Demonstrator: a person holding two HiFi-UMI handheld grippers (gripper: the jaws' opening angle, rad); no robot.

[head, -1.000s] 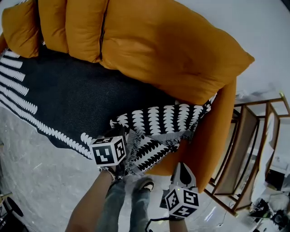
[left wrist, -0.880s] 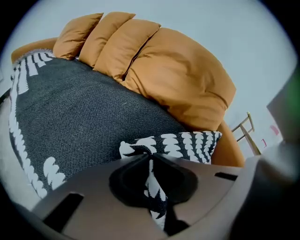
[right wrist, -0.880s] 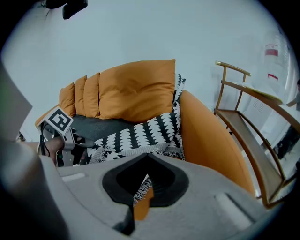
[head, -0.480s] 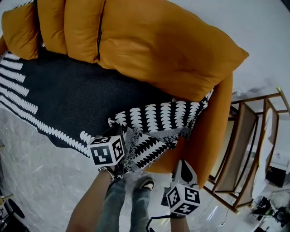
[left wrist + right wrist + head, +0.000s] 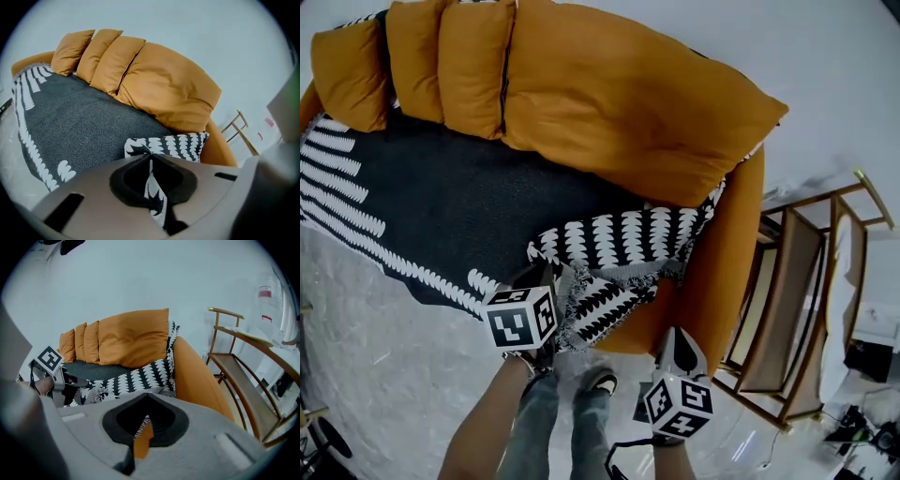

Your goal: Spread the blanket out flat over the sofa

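Left hand-held gripper (image 5: 150, 164): jaws had just been closing, pinched on blanket (image 5: 619, 239) corner.
Right hand-held gripper (image 5: 143, 422): almost together, empty.
Blanket: lay folded back at arm end of sofa (image 5: 724, 267); your left was nearer.

A home living room, or perhaps a showroom set up as one. An orange sofa (image 5: 722, 272) with plump cushions (image 5: 628, 103) and a patterned blanket (image 5: 469, 206) stands against a plain white wall (image 5: 825, 66) on a pale polished floor (image 5: 384, 375), with a wooden rack (image 5: 787, 291) beside it.
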